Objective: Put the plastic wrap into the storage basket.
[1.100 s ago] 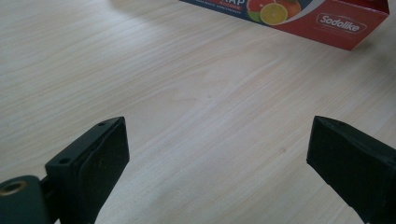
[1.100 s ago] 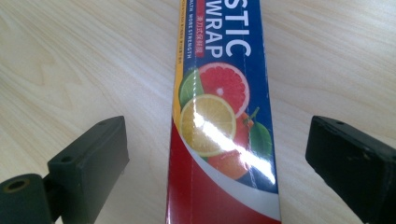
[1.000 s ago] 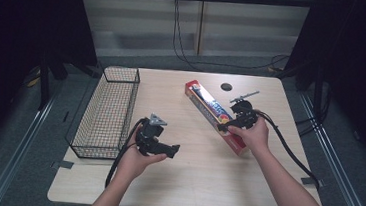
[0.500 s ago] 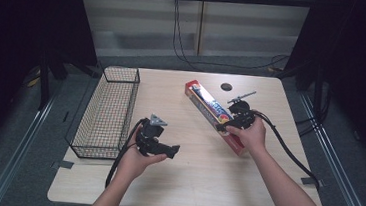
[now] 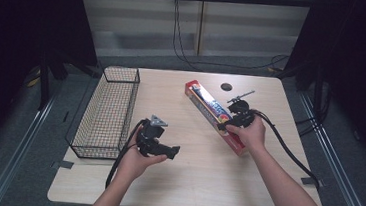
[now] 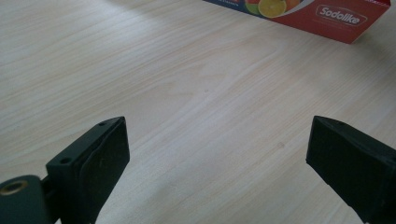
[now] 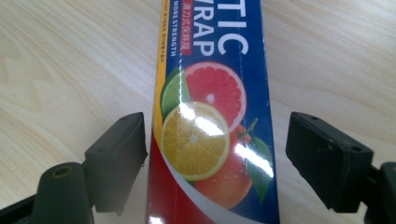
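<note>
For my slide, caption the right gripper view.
Right tongs straddling a plastic wrap box on the wooden table, jaws just closing, pads not yet pressing its sides.

Overhead wide; 2 close gripper views.

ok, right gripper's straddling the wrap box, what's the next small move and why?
Probably finish closing. The right gripper has just been closing, and the plastic wrap box sits between its jaws, left pad about touching, right pad still apart. The left gripper is open over bare table.
</note>
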Available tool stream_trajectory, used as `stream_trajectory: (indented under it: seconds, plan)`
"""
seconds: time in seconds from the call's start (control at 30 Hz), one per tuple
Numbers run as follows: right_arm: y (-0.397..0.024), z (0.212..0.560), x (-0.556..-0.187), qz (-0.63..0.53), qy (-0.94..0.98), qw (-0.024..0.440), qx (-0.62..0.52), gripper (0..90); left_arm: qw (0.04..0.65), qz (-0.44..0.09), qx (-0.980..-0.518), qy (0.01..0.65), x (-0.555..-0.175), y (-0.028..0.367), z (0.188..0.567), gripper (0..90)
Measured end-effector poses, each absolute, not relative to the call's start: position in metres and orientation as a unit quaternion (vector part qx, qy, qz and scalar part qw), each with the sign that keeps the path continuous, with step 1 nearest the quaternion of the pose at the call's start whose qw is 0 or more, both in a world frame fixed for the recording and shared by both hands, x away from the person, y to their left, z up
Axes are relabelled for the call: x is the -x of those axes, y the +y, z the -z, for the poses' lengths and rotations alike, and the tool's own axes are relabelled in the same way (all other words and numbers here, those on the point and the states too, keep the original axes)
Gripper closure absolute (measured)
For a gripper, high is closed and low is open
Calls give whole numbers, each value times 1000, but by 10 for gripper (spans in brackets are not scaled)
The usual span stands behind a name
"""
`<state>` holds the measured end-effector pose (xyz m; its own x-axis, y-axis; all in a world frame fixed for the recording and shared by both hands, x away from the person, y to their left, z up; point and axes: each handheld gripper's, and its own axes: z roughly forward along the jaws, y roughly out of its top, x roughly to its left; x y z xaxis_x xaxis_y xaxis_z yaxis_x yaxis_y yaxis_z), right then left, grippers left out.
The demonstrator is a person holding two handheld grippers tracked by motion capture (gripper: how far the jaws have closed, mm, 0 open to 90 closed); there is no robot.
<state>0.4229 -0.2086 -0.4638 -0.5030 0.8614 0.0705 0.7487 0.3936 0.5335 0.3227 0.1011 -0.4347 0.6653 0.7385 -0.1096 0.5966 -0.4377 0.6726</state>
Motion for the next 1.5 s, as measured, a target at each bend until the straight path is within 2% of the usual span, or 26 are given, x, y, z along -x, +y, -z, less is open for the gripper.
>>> stream_trajectory:
  seconds: [0.53,0.87,1.03,1.5]
  plan:
    - [-206,469,-428,-251,826,99,-494,253,346,-99,-846,394,-323,103,435,62]
    - [-205,470,-431,-260,826,83,-493,363,341,-98,-848,393,-323,104,436,62]
    - [-200,468,-431,-241,837,97,-482,392,344,-97,-845,398,-323,103,437,62]
    - [-198,462,-426,-217,850,95,-471,430,341,-96,-848,394,-323,103,437,64]
